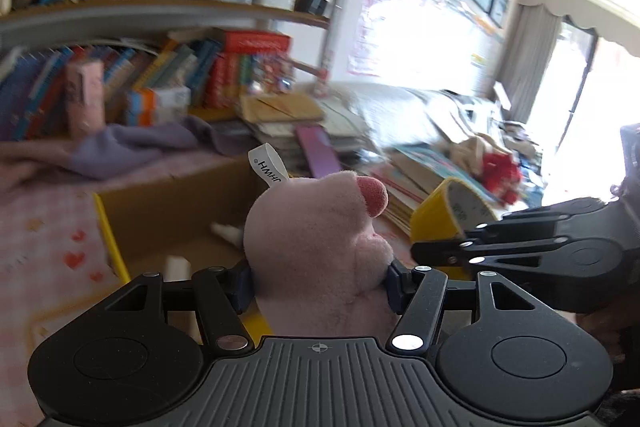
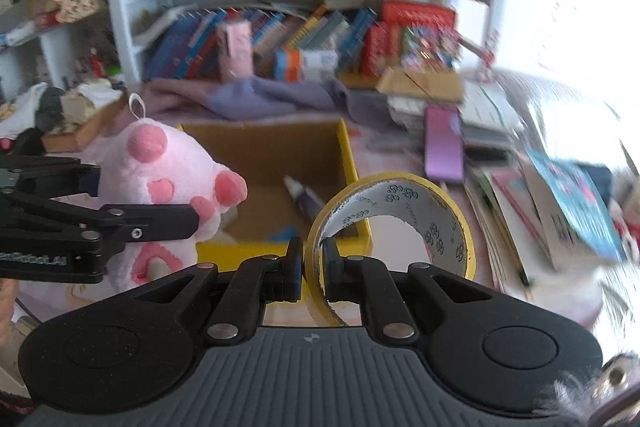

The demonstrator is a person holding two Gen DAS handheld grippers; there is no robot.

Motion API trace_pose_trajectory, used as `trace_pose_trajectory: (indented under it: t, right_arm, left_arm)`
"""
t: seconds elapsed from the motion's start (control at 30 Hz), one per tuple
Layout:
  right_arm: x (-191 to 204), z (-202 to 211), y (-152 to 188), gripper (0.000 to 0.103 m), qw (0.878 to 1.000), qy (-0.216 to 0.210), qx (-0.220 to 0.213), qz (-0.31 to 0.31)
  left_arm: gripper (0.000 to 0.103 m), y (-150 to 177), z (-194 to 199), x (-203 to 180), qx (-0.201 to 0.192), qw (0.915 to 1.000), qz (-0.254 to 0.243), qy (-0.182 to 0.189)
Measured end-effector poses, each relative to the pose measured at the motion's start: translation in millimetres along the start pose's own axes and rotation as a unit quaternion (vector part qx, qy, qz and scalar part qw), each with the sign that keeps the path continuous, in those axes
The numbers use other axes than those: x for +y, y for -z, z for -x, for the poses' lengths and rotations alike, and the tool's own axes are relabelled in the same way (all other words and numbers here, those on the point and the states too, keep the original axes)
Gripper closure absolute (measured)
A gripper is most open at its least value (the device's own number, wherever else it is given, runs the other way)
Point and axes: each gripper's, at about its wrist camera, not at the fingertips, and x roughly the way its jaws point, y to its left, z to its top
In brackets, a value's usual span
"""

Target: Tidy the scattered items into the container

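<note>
Here, a soft pink plush paw toy [image 1: 320, 247] is being clamped between the half-spread jaws of the left gripper [image 1: 320, 277], while a yellow roll of clear tape [image 2: 396, 223] is being pinched by its thin wall in the nearly closed right gripper [image 2: 312, 263]. Just ahead of both, the open yellow-edged cardboard box [image 2: 352, 163] is being approached; the roll risks being swung loose.

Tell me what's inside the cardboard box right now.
Inside the cardboard box lies a marker pen, with something blue by the near wall. The pink plush toy and tape roll hide both near corners.

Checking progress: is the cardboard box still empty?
Not empty: the cardboard box already holds a marker pen on its floor.
</note>
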Motion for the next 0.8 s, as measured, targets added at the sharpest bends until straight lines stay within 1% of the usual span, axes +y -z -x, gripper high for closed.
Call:
trace_pose_trajectory:
  t: [0.1,0.17,0.27,0.33,0.5,0.63,0.73,0.8]
  right_arm:
    - [-2.6,-12.8,-20.7,0.094,0.999,-0.031,-0.018,0.023]
    - [-2.6,-22.8,-33.4,0.094,0.997,-0.053,-0.027,0.04]
    - [-0.6,-42.3,-50.1,0.094,0.994,-0.085,-0.033,0.066]
    - [2.9,-58.2,-57.9,0.094,0.991,-0.103,-0.031,0.081]
    - [9.6,-102.5,-66.5,0.094,0.984,-0.149,0.001,0.099]
    - [19.0,-132.0,-62.3,0.093,0.978,-0.168,0.034,0.121]
    - [22.9,-157.2,-55.9,0.093,0.973,-0.177,0.072,0.131]
    - [23.1,-174.5,-51.5,0.093,0.969,-0.18,0.098,0.135]
  left_arm:
    - [0.042,-14.4,-4.5,8.9,-0.016,0.9992,-0.002,-0.036]
    - [0.042,-24.8,-9.1,17.8,-0.02,0.9981,-0.001,-0.058]
    - [0.042,-40.9,-21.8,29.9,-0.015,0.9962,-0.008,-0.086]
    - [0.042,-48.9,-30.4,37.1,-0.006,0.9951,-0.017,-0.097]
    - [0.042,-57.4,-63.1,46.0,0.026,0.9921,-0.05,-0.112]
    - [0.041,-53.9,-90.9,51.5,0.052,0.991,-0.055,-0.111]
    - [0.041,-51.2,-115.8,56.1,0.086,0.9881,-0.058,-0.114]
    - [0.041,-50.7,-135.2,61.5,0.117,0.9852,-0.058,-0.111]
